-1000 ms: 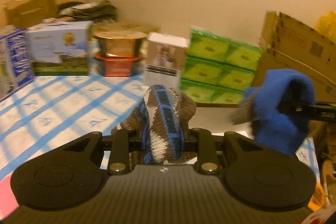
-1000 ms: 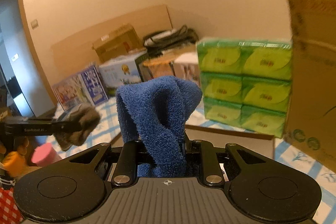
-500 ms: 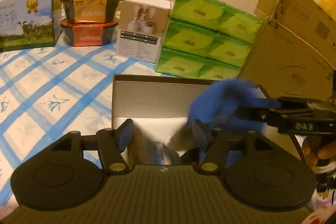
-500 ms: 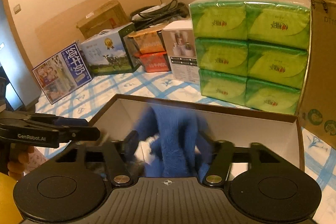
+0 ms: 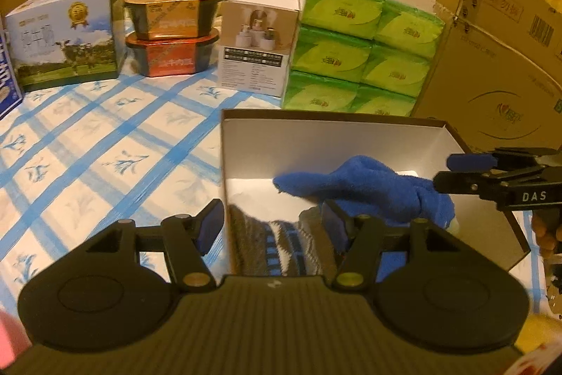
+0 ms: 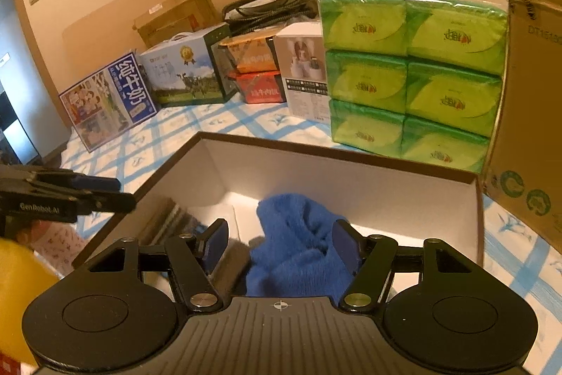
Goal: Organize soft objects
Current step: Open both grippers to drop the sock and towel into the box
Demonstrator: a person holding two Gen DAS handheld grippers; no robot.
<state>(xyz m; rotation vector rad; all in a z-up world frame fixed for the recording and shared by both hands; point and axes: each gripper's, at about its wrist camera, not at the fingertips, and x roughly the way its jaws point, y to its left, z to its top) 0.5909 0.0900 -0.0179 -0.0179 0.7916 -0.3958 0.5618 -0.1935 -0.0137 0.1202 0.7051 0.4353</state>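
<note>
An open brown box with a white inside (image 5: pixel 316 143) (image 6: pixel 351 178) stands on the checked cloth. A brown-and-blue knitted sock (image 5: pixel 281 241) lies in its near left part; only its mirror image on the box's shiny left wall shows in the right wrist view. A blue fluffy sock (image 5: pixel 358 188) (image 6: pixel 298 245) lies beside it in the box. My left gripper (image 5: pixel 274 227) is open above the knitted sock. My right gripper (image 6: pixel 281 245) is open over the blue sock and also shows in the left wrist view (image 5: pixel 470 171). The left gripper shows at the left edge of the right wrist view (image 6: pixel 105 192).
Green tissue packs (image 5: pixel 361 51) (image 6: pixel 411 72), a white carton (image 5: pixel 260 41), stacked food tubs (image 5: pixel 172 30) and a milk box (image 5: pixel 66 34) line the far side. A large cardboard box (image 5: pixel 491 58) stands at the right. A blue-and-white checked cloth (image 5: pixel 87 157) covers the table.
Both grippers came down over the box and opened. The knitted sock and the blue sock, held a second ago, now lie in the box.
</note>
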